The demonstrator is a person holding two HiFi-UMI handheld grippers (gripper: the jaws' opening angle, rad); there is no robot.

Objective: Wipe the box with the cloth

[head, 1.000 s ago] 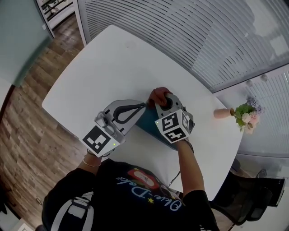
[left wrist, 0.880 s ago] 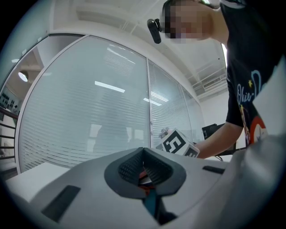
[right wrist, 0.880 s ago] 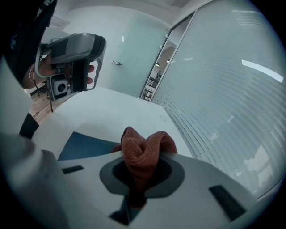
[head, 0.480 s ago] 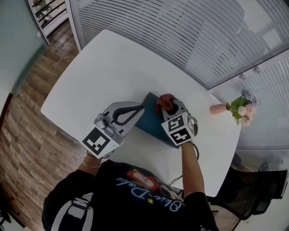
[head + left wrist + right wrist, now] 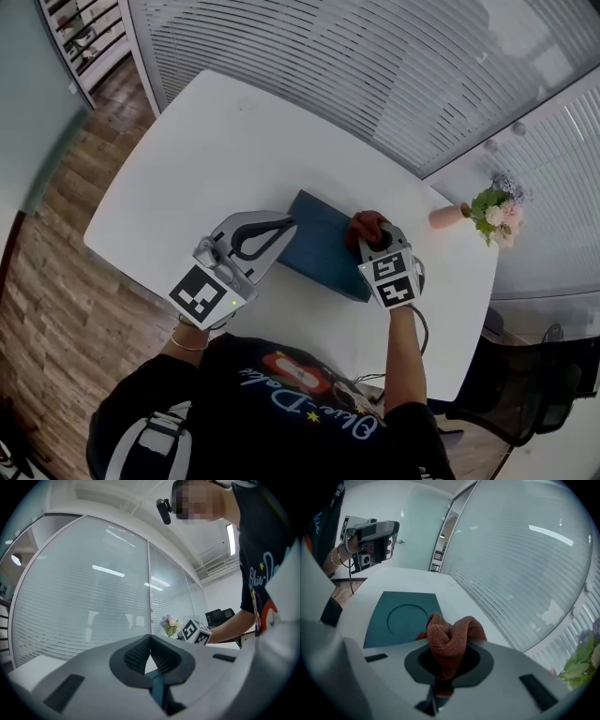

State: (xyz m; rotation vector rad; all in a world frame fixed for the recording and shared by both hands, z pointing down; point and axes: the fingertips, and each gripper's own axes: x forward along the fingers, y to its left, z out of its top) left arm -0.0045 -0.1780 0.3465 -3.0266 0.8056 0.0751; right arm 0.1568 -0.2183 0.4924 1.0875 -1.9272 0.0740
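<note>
1. Filling most of the head view, a white, round-cornered worktop [image 5: 234, 141] carries everything here.
2. A flat, dark teal rectangular box [image 5: 319, 234] with a shallow round recess in its lid lies on the worktop near the person's edge, between the two grippers.
3. The left gripper [image 5: 289, 222] reaches the box's left corner. Its fingers are drawn together, with a thin teal edge of the box caught between them.
4. The right gripper [image 5: 370, 236] stands over the box's right end, with its fingers clamped on the cloth.
5. A rust-red knitted cloth [image 5: 450, 637] bunches up out of those fingers, pressed down at the right end of the box lid.
6. A small pink vase of flowers [image 5: 450, 216] lies well apart, near the worktop's far right edge.
</note>
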